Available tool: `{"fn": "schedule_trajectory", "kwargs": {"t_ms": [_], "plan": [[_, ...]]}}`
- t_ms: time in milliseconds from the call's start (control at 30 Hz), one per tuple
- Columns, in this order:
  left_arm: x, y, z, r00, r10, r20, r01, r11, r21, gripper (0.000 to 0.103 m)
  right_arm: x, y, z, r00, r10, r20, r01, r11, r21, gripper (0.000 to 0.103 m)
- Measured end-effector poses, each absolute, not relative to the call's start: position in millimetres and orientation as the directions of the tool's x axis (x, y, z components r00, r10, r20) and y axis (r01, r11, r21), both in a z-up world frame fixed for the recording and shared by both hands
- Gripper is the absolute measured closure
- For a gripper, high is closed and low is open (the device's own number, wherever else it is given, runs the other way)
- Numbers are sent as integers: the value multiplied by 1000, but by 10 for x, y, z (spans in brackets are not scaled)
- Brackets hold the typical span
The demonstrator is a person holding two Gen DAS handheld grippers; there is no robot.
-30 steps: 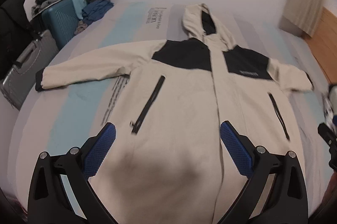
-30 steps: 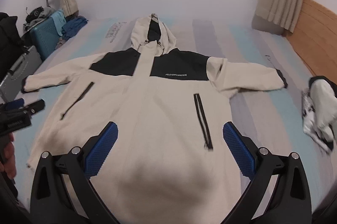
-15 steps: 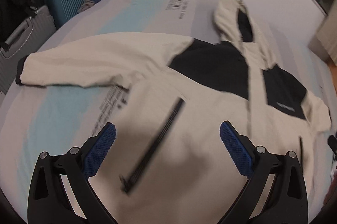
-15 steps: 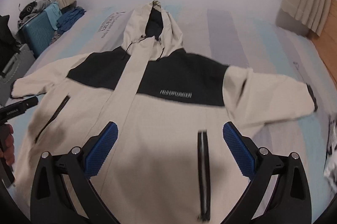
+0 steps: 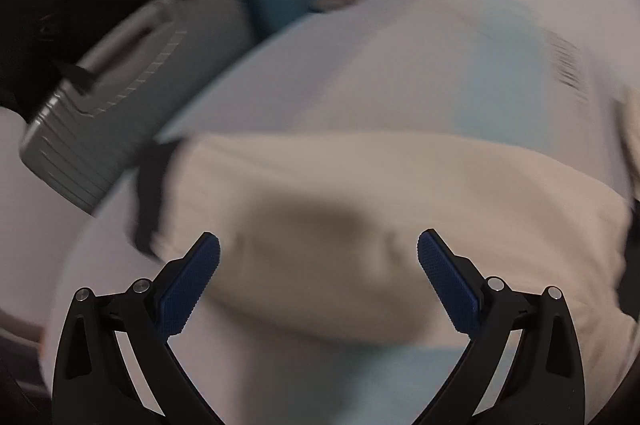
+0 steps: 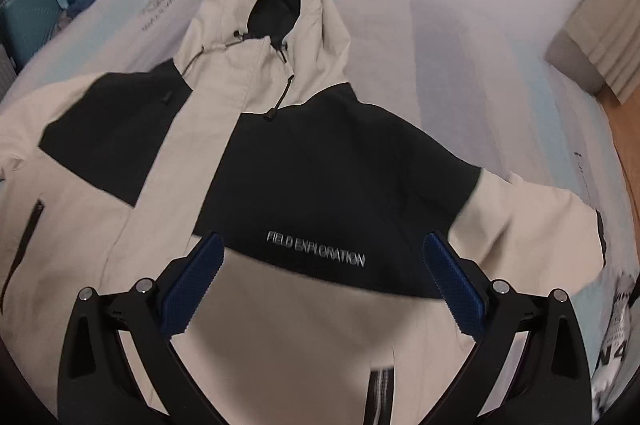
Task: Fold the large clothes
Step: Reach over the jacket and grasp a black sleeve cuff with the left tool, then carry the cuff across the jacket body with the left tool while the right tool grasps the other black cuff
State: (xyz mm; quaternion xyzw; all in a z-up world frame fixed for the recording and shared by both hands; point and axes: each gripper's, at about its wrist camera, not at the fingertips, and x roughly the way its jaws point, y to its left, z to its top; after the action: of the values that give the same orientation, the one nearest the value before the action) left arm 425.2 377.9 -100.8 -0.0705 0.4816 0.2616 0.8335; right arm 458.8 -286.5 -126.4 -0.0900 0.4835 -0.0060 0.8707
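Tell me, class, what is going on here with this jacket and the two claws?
A person with a claw in each hand is about to fold a cream and black hooded jacket spread face up on a bed. The left claw hovers open over one sleeve near its dark cuff, beside a grey suitcase. The right claw hovers open over the chest. Neither grips any cloth, and nothing is folded yet.

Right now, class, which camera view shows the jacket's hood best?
The right wrist view: the hood lies flat and sharp at the top of the jacket, dark lining and drawcords visible. The left wrist view is blurred and shows mostly a cream sleeve; only a cream sliver at its right edge might be the hood.
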Motion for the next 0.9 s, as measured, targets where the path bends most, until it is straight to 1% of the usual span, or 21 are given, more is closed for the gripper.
{"fn": "schedule_trajectory", "kwargs": {"t_ms": [100,233,333,433,500,533,600,667,700,733,767,900], "plan": [[4224,4409,-1048,367,346,-863,-547,831,101,6,4742,-2852,-1366,516,-125,-847,-83,977,-195,7],[4082,5111,-1213,304,244,-921,-610,792,8,6,4831,-2838,-1507,484,-152,-862,-75,974,-214,7],[4033,5233,-1388,268,166,-949,-591,806,-26,6,4812,-2780,-1545,474,-144,-869,-75,976,-203,7],[4037,5192,-1505,251,127,-960,-558,829,-36,6,4776,-2742,-1572,465,-138,-875,-78,978,-195,7],[4056,5214,-1538,253,122,-960,-555,831,-41,6,4762,-2735,-1596,459,-139,-877,-79,977,-197,7],[4059,5228,-1544,253,118,-960,-556,830,-45,9,4754,-2740,-1605,456,-142,-879,-75,978,-196,7],[4082,5225,-1532,264,101,-959,-546,835,-62,22,4760,-2781,-1621,445,-140,-884,-53,982,-183,7],[4119,5179,-1518,262,90,-961,-513,856,-59,44,4770,-2845,-1632,436,-145,-888,-21,985,-172,7],[4141,5152,-1501,256,102,-961,-498,866,-41,46,4775,-2881,-1636,431,-148,-890,-7,986,-168,7],[4156,5136,-1484,248,105,-963,-492,870,-32,52,4782,-2909,-1642,427,-151,-891,3,986,-166,7],[4162,5130,-1456,253,95,-963,-486,873,-42,57,4786,-2951,-1649,418,-154,-895,18,987,-162,7],[4165,5061,-1303,283,98,-954,-452,891,-42,59,4757,-3087,-1618,401,-164,-901,60,986,-153,7]]}}
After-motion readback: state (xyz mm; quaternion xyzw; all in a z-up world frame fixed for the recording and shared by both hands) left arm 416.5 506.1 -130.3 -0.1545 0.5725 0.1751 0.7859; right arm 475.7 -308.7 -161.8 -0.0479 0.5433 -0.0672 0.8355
